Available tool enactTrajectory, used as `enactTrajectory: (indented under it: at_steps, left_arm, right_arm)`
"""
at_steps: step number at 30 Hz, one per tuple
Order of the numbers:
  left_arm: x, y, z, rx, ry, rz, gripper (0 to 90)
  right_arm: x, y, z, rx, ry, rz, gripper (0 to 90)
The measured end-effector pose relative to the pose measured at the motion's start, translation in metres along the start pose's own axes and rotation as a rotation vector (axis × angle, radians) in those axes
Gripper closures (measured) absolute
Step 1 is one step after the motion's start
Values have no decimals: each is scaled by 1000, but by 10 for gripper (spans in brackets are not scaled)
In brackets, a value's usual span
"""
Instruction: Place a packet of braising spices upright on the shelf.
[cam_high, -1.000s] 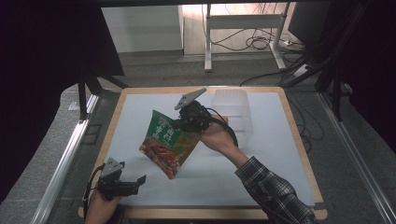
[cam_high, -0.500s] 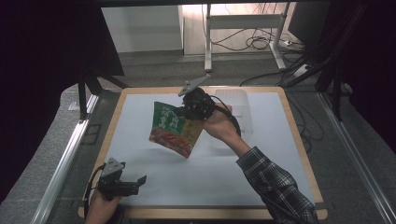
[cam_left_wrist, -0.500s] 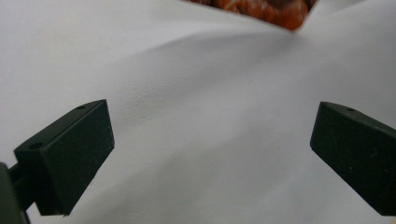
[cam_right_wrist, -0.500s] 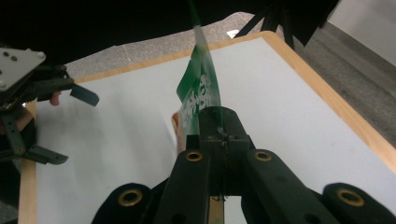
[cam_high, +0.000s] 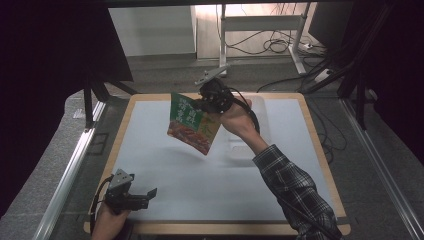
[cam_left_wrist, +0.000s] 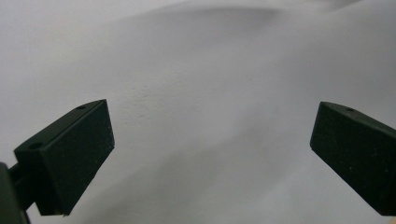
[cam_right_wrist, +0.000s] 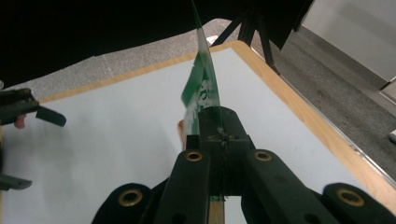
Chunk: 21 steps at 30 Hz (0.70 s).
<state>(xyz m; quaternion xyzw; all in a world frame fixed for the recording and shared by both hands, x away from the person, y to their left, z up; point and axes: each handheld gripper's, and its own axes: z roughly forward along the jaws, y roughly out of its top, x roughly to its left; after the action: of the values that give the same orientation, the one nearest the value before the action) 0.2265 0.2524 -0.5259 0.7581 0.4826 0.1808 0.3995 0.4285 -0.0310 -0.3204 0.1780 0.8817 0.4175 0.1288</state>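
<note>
Right tongs (cam_high: 204, 106) clamped on the top edge of a green food pouch (cam_high: 192, 123), holding it tilted in the air above the far half of the white table (cam_high: 165, 165). Left tongs (cam_high: 145, 196) gape wide with nothing between them, low at the table's near-left edge.

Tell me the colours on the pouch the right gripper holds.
The pouch is green on top, with a red-brown food picture below; the high view shows it best.

High view overlooks table (cam_high: 165, 165); claw views skim it closely.
</note>
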Motion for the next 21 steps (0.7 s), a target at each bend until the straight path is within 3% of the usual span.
enactTrajectory:
  at_steps: [9, 21]
  left_arm:
    - [0, 0, 0, 2, -2, 0, 0]
    - [0, 0, 0, 3, -5, 1, 0]
  right_arm:
    - [-20, 14, 2, -17, -37, 5, 895]
    - [-58, 19, 5, -27, -104, 39, 895]
